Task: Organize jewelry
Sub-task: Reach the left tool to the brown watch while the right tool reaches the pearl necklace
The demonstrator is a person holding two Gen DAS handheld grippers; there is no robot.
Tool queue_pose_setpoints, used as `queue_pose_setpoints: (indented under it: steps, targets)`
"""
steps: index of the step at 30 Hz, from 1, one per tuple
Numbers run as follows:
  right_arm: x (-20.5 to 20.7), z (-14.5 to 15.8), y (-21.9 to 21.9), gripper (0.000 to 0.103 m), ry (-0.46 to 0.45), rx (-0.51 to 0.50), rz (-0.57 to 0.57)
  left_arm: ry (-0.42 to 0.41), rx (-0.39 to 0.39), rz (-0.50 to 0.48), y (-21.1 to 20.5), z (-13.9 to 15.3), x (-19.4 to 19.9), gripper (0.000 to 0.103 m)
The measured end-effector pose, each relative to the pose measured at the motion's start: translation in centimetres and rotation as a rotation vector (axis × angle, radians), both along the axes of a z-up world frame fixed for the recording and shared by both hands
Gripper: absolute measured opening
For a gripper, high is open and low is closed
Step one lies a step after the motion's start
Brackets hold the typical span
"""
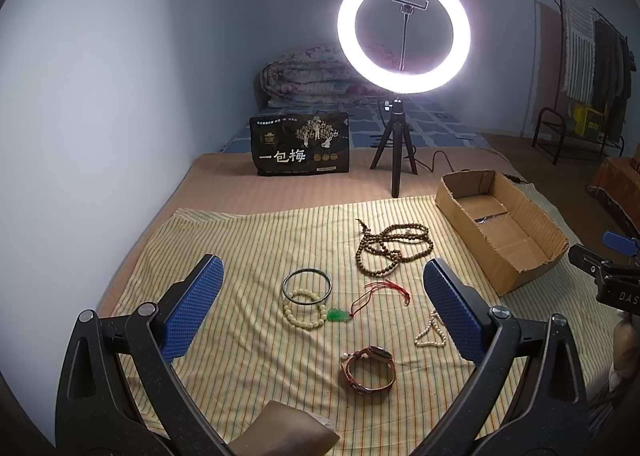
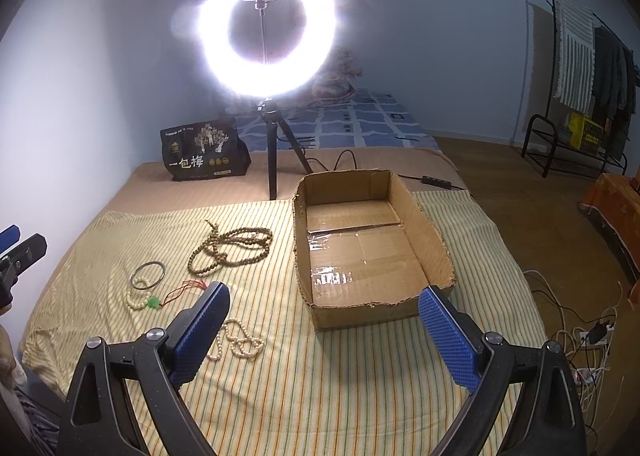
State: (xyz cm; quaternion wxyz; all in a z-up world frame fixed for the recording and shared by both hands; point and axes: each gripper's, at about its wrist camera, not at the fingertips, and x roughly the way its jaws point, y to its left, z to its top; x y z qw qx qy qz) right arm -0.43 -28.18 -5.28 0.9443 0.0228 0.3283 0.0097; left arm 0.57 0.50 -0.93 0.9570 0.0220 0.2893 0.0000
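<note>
Both claws released and empty: left gripper (image 1: 322,308) over the middle of the striped cloth (image 1: 248,336), right gripper (image 2: 324,320) before the bare cardboard box (image 2: 436,240) at the cloth's right edge. Probably light, limp and slippery to pinch: wooden bead necklace (image 1: 394,246) near the far edge, pearl strand (image 2: 240,340) near the front; stiffer the metal bangle (image 1: 307,286) and leather watch (image 1: 368,370), best gripped across the band. Readable only: "一包梅" on the black bag (image 1: 300,144), beyond the cloth's far edge.

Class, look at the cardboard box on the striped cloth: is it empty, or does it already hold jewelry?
Empty. The cardboard box shows only its bare, taped floor in the right wrist view; nothing lies inside.
</note>
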Motion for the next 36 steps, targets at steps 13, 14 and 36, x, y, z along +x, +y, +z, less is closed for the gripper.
queue_pose_setpoints:
  steps: [13, 14, 36]
  targets:
    - [1.0, -1.1, 1.3, 0.097, 0.043, -0.019, 0.074, 0.091, -0.001, 0.004, 0.6, -1.7, 1.4, 0.102]
    - [1.0, -1.2, 1.6, 0.097, 0.046, -0.025, 0.092, 0.106, -0.01, 0.01, 0.9, -2.0, 1.6, 0.102]
    - [3.6, -7.0, 7.4, 0.09, 0.217, -0.138, 0.405, 0.441, -0.165, -0.035, 1.7, -9.9, 4.1, 0.063]
